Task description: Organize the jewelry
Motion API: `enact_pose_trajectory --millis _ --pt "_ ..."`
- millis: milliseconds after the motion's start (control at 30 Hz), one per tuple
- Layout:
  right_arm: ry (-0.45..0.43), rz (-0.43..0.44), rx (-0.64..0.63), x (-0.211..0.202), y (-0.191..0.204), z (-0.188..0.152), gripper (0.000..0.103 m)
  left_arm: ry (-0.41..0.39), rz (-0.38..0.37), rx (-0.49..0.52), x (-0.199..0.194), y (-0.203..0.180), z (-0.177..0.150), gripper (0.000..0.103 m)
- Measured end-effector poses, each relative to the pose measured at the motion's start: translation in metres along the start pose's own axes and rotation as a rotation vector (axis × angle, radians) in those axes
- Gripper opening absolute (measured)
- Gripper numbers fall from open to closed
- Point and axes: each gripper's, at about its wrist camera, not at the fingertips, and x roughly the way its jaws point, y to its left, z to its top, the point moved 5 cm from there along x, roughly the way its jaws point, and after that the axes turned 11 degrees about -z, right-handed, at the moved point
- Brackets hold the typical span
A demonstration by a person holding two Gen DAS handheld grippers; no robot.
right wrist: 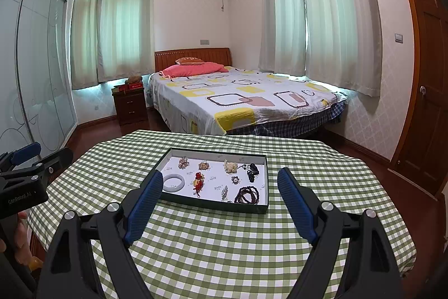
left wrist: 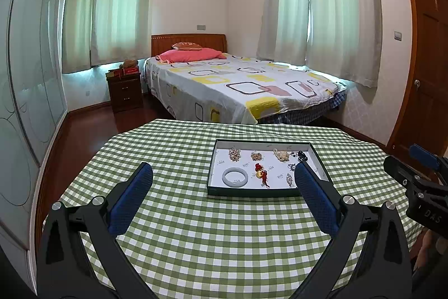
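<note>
Blue-padded fingers of the left gripper (left wrist: 223,177) stand wide apart with nothing between them but bare green-checked tablecloth (left wrist: 173,159). Its right fingertip overlaps the near right corner of the dark-rimmed jewelry tray (left wrist: 212,190) in the picture; whether it touches cannot be told. The right gripper (right wrist: 219,182) is likewise spread wide and empty, and the tray lies ahead of and between its fingers, its near rim just past the left fingertip.

Inside the tray lie a pale jade bangle (left wrist: 235,177) toward the left-hand jaw, a red-and-gold charm (right wrist: 198,182) mid-tray, a dark bead bracelet (right wrist: 247,195) at the near right corner, a cream pearl cluster (right wrist: 230,166) and small black pieces (right wrist: 252,171) along the far side.

Open cloth surrounds the tray on every side, widest to the left of the left jaws. The table's far edge drops off toward a bed (right wrist: 240,100); its left and right edges fall to dark floor.

Each gripper shows in the other's view at the frame edge: one body reads "GenRobot.AI" (right wrist: 19,196), the other "DAS" (left wrist: 432,215).
</note>
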Motion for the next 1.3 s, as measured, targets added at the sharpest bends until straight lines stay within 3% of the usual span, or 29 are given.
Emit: enact_pose_trajectory --millis 1300 --pt "0.002 0.0 -0.002 0.0011 0.0006 -0.0019 0.081 -0.018 0.016 0.017 -0.0012 -0.0004 -0.0028 0.099"
